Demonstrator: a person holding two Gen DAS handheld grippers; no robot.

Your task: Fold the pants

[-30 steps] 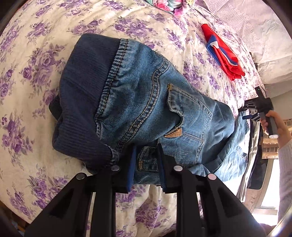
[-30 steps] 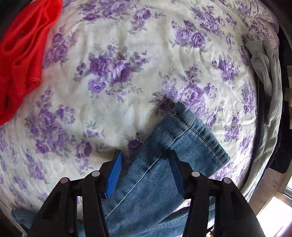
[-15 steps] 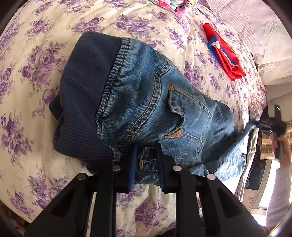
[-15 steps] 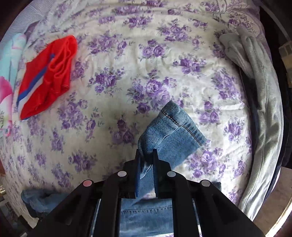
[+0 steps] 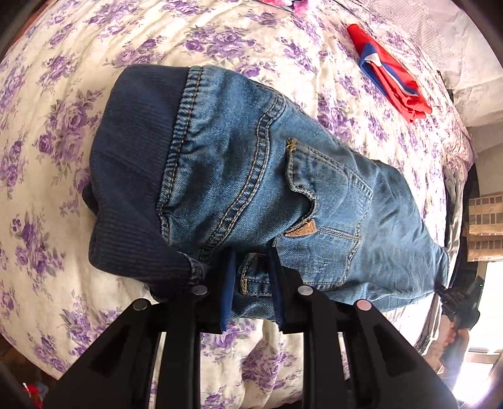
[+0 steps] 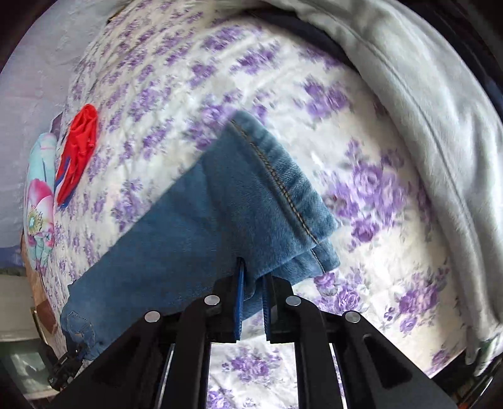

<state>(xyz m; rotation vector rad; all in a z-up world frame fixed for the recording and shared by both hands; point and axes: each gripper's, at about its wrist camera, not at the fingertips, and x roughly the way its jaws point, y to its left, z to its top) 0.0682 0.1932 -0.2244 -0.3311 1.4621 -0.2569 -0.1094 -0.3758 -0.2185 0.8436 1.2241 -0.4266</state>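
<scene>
Right wrist view blurs as right claw (image 6: 251, 284) pinches the jeans (image 6: 239, 201).

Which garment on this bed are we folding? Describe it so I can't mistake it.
On the purple-flowered bedspread, look at the middle rather than the far edge. The jeans lie there, blue denim with a dark ribbed waistband and tan-stitched back pocket, pinched by the left gripper; the red cloth is bright and smaller.

The right-wrist view is motion-blurred, smearing the bed's (image 6: 371, 176) flowers. The jeans (image 6: 188, 226) hide both claws' grip points. A pink-flowered cloth (image 5: 290, 3) is cut off at the top edge. The right claw (image 5: 457, 302) shows only small and dim at the left view's edge.
</scene>
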